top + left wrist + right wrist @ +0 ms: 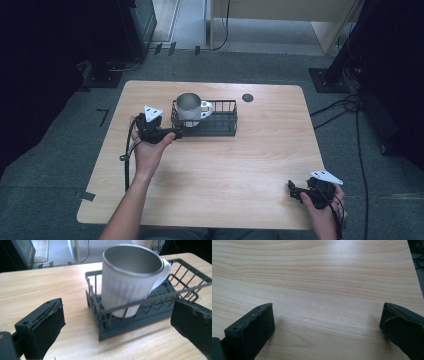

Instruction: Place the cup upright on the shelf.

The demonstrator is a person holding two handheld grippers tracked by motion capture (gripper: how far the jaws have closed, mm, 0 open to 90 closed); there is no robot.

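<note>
1. One wooden table (215,175) with rounded corners stands on grey carpet. Most of its top is bare, with wide open room across the middle and the near half.
2. One dark wire basket (220,122) sits toward the far side of the table, a little left of centre, well clear of every edge. From the left gripper view its near corner (100,327) points at the camera.
3. One mug (190,107), pale outside and metal inside, stands upright in the left end of the basket, its handle pointing right. The right part of the basket is open.
4. Two grippers, one per hand. The left gripper (172,132) sits just beside the basket's left front corner; from above I cannot tell whether it touches the wire. In its own view the jaws are spread wide, holding nothing, with the basket and mug (130,277) ahead between them.
5. The right gripper (295,192) rests near the front right corner of the table, well apart from the basket. Its jaws are spread wide too, with bare wood (319,290) between them.
6. One small dark round disc (247,97) lies near the far edge, just beyond the basket's right end.
</note>
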